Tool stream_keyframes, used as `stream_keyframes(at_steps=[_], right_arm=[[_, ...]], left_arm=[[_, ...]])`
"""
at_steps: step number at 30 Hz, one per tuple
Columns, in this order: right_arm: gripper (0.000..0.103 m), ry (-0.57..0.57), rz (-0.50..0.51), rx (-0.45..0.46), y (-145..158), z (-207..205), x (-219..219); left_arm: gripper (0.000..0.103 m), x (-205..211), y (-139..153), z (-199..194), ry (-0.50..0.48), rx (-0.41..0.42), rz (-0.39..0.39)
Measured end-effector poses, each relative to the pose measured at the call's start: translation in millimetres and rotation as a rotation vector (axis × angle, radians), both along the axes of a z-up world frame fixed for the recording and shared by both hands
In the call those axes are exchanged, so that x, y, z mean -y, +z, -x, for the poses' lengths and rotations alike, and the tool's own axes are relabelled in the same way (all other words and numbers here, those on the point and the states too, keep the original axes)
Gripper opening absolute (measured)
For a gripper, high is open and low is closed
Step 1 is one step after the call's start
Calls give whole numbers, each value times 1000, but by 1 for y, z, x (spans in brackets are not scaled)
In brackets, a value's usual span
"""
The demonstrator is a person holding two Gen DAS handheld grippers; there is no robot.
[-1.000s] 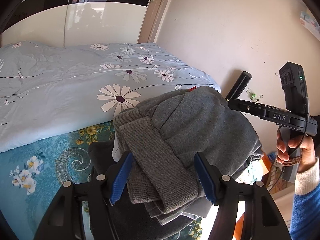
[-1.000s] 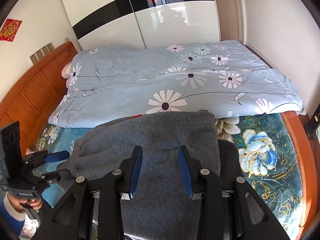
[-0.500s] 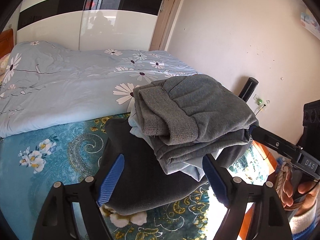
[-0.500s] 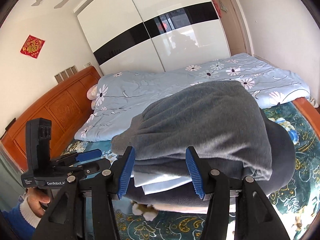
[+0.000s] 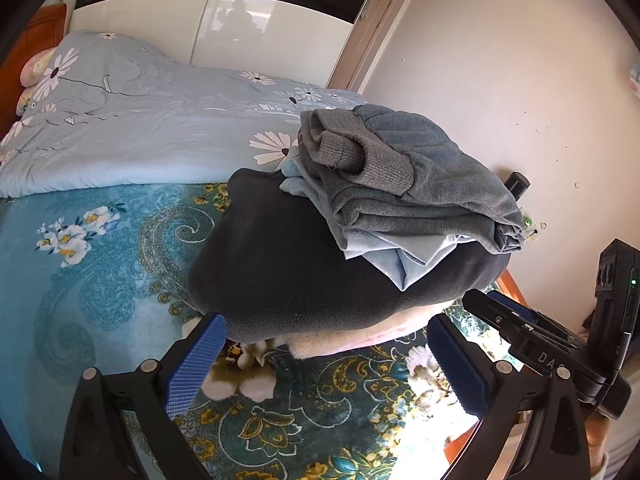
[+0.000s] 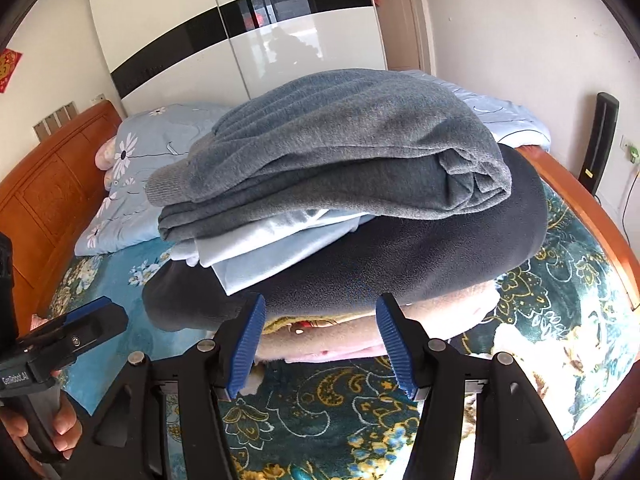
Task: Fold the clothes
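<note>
A stack of folded clothes sits on the teal floral bedspread (image 5: 92, 264) near the foot of the bed. On top lies a folded grey sweater (image 5: 416, 176), its ribbed cuff turned up toward the left wrist camera. Beneath it is a folded light blue garment (image 6: 272, 248), offset so one corner juts out past the sweater. Both rest on a larger dark charcoal fleece (image 5: 288, 272), and under that a cream and pink item (image 6: 352, 340) shows at the stack's near edge.

The left gripper (image 5: 332, 368) is held just short of the stack, jaws wide apart with nothing between them. The right gripper (image 6: 320, 348) is likewise in front of the pile, jaws moderately spread and empty; neither touches the clothing. A hand (image 6: 44, 432) grips the left tool's handle in the right wrist view. A pale blue daisy-print duvet (image 5: 140, 128) covers the far half of the bed.
</note>
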State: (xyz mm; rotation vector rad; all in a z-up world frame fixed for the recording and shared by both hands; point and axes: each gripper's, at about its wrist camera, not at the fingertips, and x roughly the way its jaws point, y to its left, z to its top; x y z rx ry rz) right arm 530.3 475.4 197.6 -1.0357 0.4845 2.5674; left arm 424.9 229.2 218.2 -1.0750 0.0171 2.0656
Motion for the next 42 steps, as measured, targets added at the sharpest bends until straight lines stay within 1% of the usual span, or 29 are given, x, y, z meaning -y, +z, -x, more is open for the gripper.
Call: stream_keyframes(at_steps=[2, 3, 4, 6, 10, 14, 16, 21, 25, 28, 34, 39, 42], right_arm=[[62, -2, -14, 9, -2, -1, 3], [76, -3, -22, 11, -3, -1, 4], [86, -4, -30, 13, -4, -1, 6], [86, -8, -44, 10, -5, -2, 8], [86, -22, -40, 21, -9, 0, 9], [87, -40, -78, 47, -13, 1, 15], [99, -48, -96, 57, -15, 3, 18], [99, -50, -135, 64, -15, 3, 24], [99, -42, -177, 73, -14, 2, 28], [99, -42, -192, 69, -14, -1, 29], [99, -33, -190, 70, -19, -5, 29], [99, -45, -172, 70, -25, -15, 25], [99, -62, -169, 81, -28, -18, 21]], left_arm=[[103, 2, -4, -2, 12, 6, 4], [103, 3, -6, -4, 17, 9, 6], [103, 3, -8, -5, 23, 12, 8], [103, 5, -11, -7, 35, 18, 12], [103, 6, -15, -11, 62, -3, 30], [103, 9, -17, -12, 98, -21, 35], [103, 9, -19, -13, 114, -30, 46], [103, 9, -24, -14, 156, -47, 94], [103, 9, -26, -17, 182, -62, 117], [103, 11, -27, -20, 197, -78, 126], [103, 12, -27, -28, 223, -91, 128], [103, 7, -27, -36, 208, -120, 158], [103, 4, -29, -39, 179, -128, 173]])
